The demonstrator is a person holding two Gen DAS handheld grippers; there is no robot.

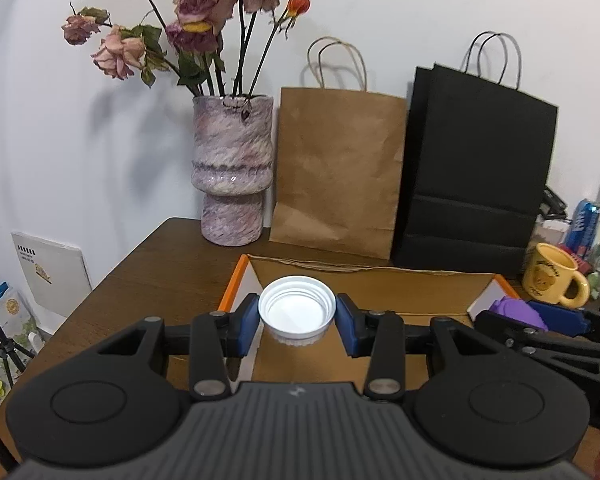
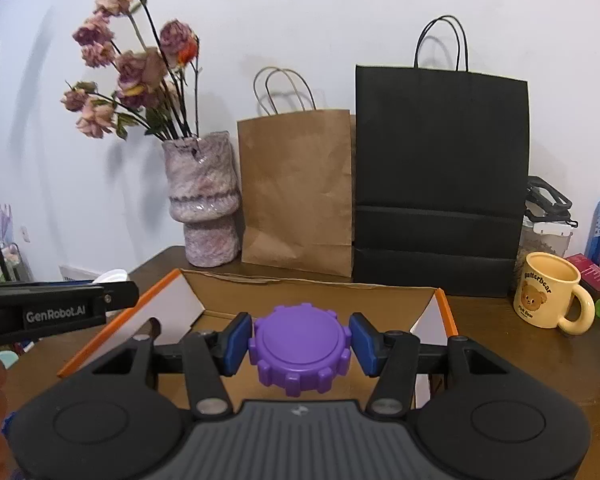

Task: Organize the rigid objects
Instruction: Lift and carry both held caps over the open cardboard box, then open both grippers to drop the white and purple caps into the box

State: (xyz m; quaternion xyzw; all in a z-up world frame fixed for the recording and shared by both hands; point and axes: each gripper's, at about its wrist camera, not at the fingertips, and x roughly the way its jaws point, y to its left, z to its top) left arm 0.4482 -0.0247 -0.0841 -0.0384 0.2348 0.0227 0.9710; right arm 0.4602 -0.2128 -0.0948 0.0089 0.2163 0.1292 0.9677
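Grippers: two, one per hand, both raised over the same open box.
Left gripper (image 1: pixel 297 320): clamped on one white lid (image 1: pixel 297 309), open side up, thread rings visible inside.
White lid vs fingers: squeezed between the two blue pads (image 1: pixel 247 322), one pad at each side of the rim, lid centred in the gap, held above the near left part of the box.
Right gripper (image 2: pixel 300 346): clamped on one purple cap (image 2: pixel 300 350), flat top up, knobbed rim all round.
Purple cap vs fingers: between two blue pads (image 2: pixel 236 344), left pad pressed to the rim, right pad at the rim's edge; held above the near middle of the box.
Cross view: purple cap (image 1: pixel 518 312) and right gripper seen at the right edge of the left wrist view, just beside the box's right flap.
Cardboard box (image 2: pixel 312 292): one, flaps open, orange edges, brown inside, on the wooden table (image 1: pixel 160 264).
Paper bags: two, upright against the far wall; brown bag (image 1: pixel 340 176) left, black bag (image 1: pixel 476 176) right, touching.
Vase (image 1: pixel 232 172): one, mottled pink, far left, with dried roses (image 1: pixel 196 4).
Mug (image 2: pixel 550 294): one, yellow, bear print, right of the box.
Cans and bottles: far right, count unclear.
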